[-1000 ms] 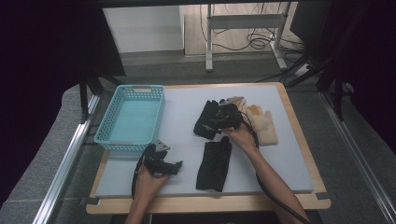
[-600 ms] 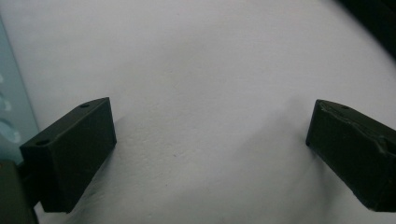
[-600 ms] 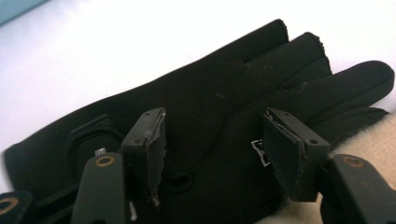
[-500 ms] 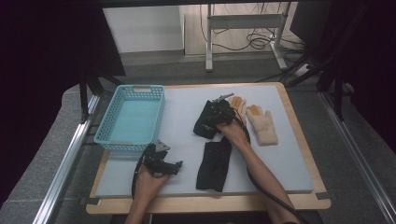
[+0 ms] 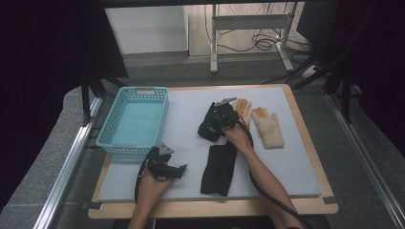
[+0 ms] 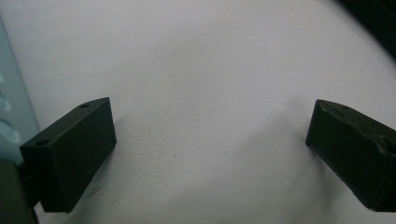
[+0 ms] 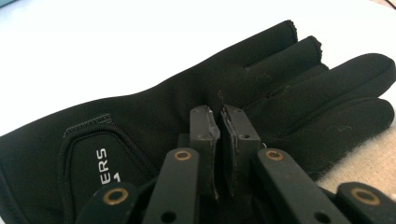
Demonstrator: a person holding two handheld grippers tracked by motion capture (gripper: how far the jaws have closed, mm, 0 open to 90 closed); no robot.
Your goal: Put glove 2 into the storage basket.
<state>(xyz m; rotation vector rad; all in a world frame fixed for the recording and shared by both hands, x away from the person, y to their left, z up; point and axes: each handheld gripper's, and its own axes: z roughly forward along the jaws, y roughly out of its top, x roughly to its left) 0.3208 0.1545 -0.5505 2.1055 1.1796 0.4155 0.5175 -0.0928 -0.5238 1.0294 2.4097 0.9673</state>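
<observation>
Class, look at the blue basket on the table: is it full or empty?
Empty. The high view shows the blue basket with its bare floor visible; all gloves lie outside it on the mat.

Black glove (image 7: 154,121): matt knit cloth, stitched cuff patch, white print. Cream gloves (image 5: 267,126): fuzzy cloth. Basket (image 5: 117,125): turquoise perforated plastic. Table mat (image 5: 296,157): matt grey, finely grained; wooden edge. Right gripper (image 7: 219,116): matt black, brass rivets.

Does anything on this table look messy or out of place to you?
Mildly. The black glove under the right gripper lies partly over the cream gloves, while its apparent mate lies apart, nearer the table's front edge. The blue basket holds nothing. No damage or spills.
</observation>
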